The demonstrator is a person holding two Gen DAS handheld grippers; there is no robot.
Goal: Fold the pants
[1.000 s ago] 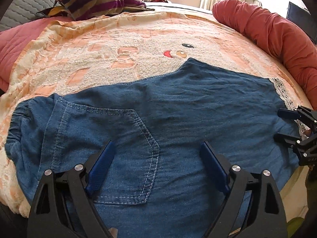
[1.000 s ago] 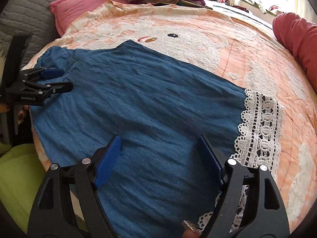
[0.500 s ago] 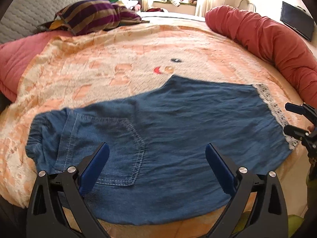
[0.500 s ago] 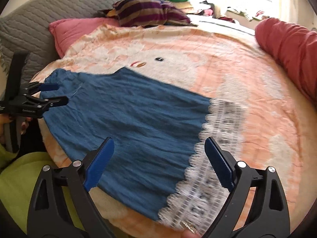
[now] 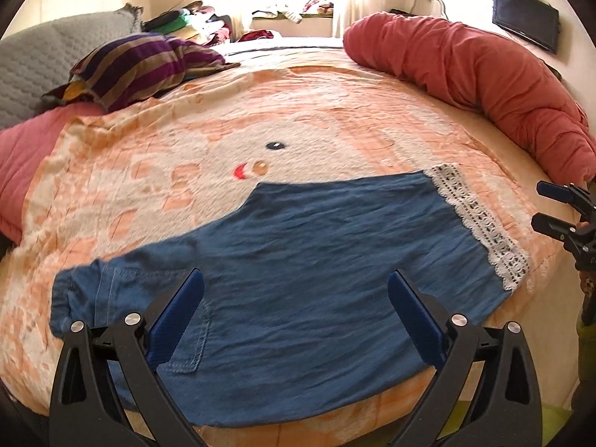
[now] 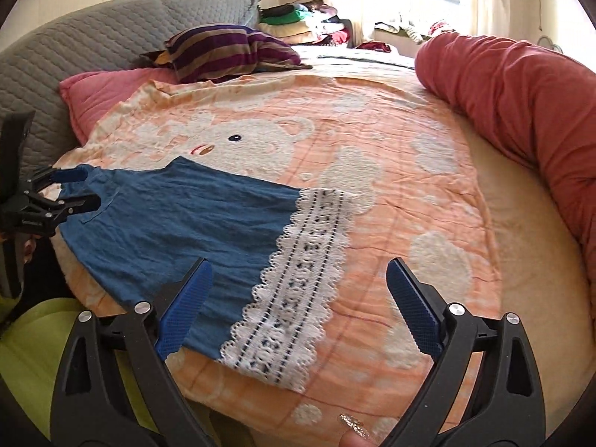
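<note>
Pants (image 5: 298, 283) flat on blanket (image 5: 335, 111), once folded. Soft light denim, limp; best pinched at waistband, nine o'clock, and lace hem (image 6: 298, 279), three o'clock. Left gripper (image 5: 294, 320) and right gripper (image 6: 298, 298) released, empty, jaws just widening. Pocket seam only in left view; full lace only in right.

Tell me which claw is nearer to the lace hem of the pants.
Right. The right claw hangs open just above the lace hem; the left claw hangs open over the pocket end of the pants, farther away.
</note>
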